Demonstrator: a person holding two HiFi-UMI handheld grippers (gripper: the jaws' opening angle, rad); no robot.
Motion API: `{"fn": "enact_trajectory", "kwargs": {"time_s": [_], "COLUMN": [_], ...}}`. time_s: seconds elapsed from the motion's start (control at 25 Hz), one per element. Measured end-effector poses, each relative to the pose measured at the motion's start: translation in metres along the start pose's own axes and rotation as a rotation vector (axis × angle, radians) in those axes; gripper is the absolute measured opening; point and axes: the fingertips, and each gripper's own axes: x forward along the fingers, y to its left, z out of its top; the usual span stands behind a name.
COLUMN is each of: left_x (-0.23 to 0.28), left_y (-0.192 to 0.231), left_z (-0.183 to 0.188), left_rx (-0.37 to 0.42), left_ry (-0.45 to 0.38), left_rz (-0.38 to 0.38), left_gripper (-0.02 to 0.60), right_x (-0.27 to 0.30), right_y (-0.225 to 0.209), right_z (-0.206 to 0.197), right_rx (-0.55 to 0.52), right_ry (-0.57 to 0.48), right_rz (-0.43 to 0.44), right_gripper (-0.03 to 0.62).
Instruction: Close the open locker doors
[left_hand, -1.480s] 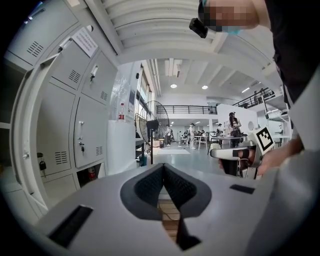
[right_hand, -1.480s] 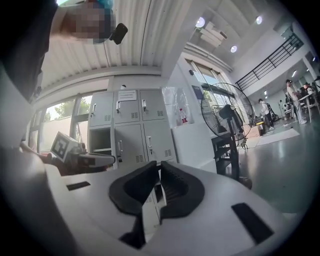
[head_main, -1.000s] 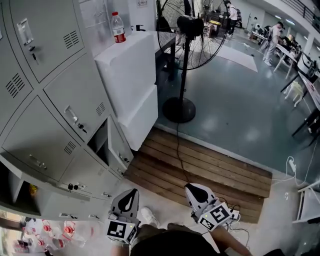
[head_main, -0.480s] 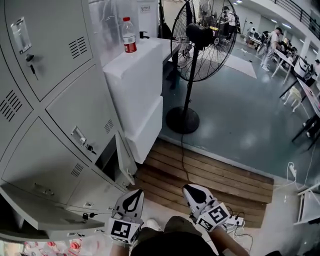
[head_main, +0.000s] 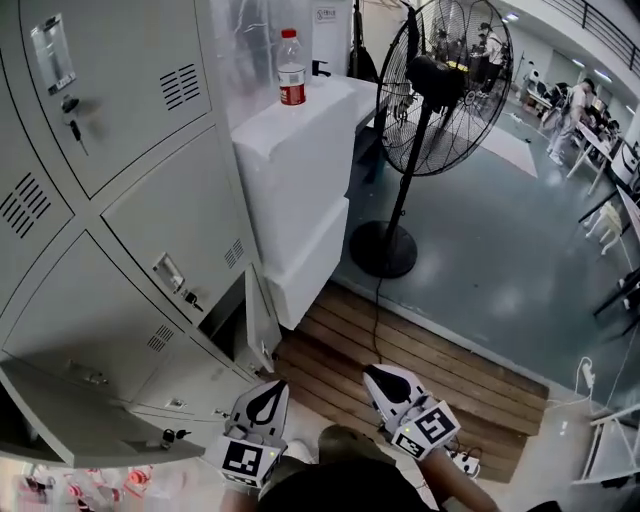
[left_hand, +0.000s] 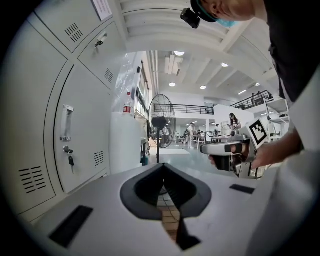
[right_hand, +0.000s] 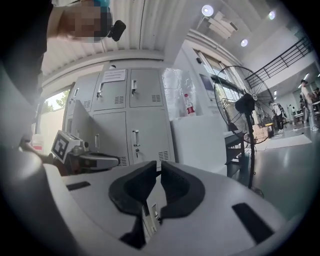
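A small locker door (head_main: 262, 328) is seen standing ajar in the lower rows of the grey lockers (head_main: 120, 200). It is turned edge-on to the head view, and its dark compartment is exposed at its 10 o'clock side. A second, wider door (head_main: 70, 432) is swung out at 8 o'clock in that view, beside another dark opening. The doors above are shut, and a key (head_main: 75, 128) is hung from the lock of an upper one.

Both tongs are held low, at 6 o'clock in the head view, and no door is touched by either. The left tongs (head_main: 266, 395) are placed at 6 o'clock from the ajar door. In the left gripper view their jaws are brought together at the tips, with nothing between them. The right tongs (head_main: 383, 383) are held at 3 o'clock from the left ones. Their jaws are closed down to a hairline slit, and nothing is gripped.

A white block (head_main: 290, 190) is set against the lockers at 12 o'clock from the ajar door, and a bottle (head_main: 291, 82) with a red label is stood upright on top of it. A fan (head_main: 440, 85) on a stand is seen at 1 o'clock, its round base on the grey floor (head_main: 480, 230). Its cable (head_main: 378, 320) is run down across a slatted wooden platform (head_main: 440, 365). A power strip (head_main: 462, 463) is laid at 5 o'clock from the right tongs. People (head_main: 578, 105) are seen far off at 2 o'clock.
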Motion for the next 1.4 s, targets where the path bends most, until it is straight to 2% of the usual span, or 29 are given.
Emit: {"fn": "enact_trajectory", "kwargs": {"time_s": [0.08,0.28,0.56,0.72,1.04,1.4], "left_x": [0.002,0.000,-0.028,-0.058,-0.116,-0.187], "left_y": [0.001,0.006,0.016,0.023,0.024,0.020], "left_z": [0.006,0.003,-0.003,-0.007,-0.023,-0.037], "left_rx": [0.002,-0.037,-0.053,-0.068,-0.102,-0.162], "left_ry": [0.009,-0.027,-0.028,-0.018,-0.020,-0.012], "left_rz": [0.029,0.135,0.329,0.481,0.703,0.912], "left_gripper": [0.009,0.009,0.009,0.009,0.009,0.009], "right_x": [0.007,0.028,0.061,0.079,0.098,0.107], "right_y": [-0.003,-0.004,0.018,0.048,0.115,0.191], "right_z": [0.002,0.004,0.002,0.000,0.001,0.001], "right_rx": [-0.001,-0.005,-0.017,-0.018,-0.034,-0.048], "right_ry": [0.009,0.020,0.039,0.055,0.069,0.083], "right_rz": [0.041,0.169,0.384,0.535,0.799,1.014], "right_gripper": [0.038,0.038,0.038,0.038,0.038,0.038]}}
